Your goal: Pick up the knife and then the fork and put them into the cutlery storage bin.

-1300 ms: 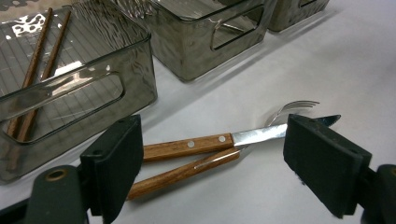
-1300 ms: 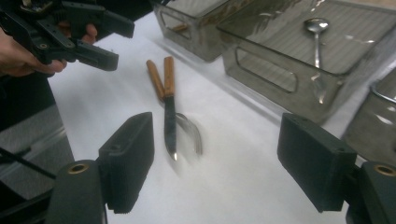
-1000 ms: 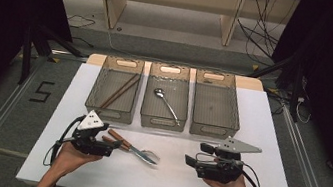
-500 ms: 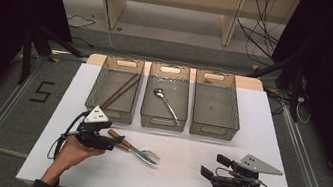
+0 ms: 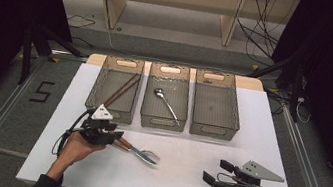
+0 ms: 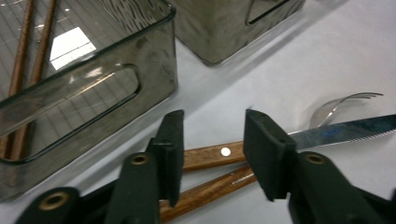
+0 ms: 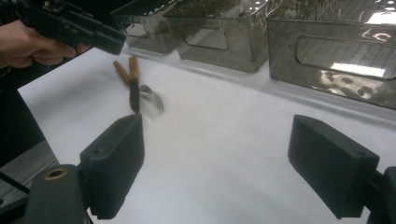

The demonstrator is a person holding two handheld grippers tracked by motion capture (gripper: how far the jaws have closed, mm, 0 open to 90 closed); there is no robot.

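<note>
A wooden-handled knife (image 5: 143,154) and a wooden-handled fork (image 5: 150,159) lie side by side on the white table. My left gripper (image 5: 116,139) is low over their handles. In the left gripper view the left gripper (image 6: 214,126) has just been closing its jaws. The knife handle (image 6: 210,156) and fork handle (image 6: 205,191) show in the gap, and the pads do not press on them. My right gripper (image 5: 216,171) rests near the front right edge. It (image 7: 219,135) stands wide open with nothing between its jaws, and the knife (image 7: 134,88) and fork (image 7: 152,95) lie far ahead.
Three smoky plastic trays stand in a row at the back. The left tray (image 5: 100,83) holds brown chopsticks (image 5: 122,89), the middle tray (image 5: 162,122) a metal spoon (image 5: 166,101). Nothing lies in the right tray (image 5: 213,130). The table's front edge is close to both hands.
My right gripper has moved right and toward the front edge of the table. The left gripper's jaws have narrowed over the wooden handles; the knife and fork lie as before.
</note>
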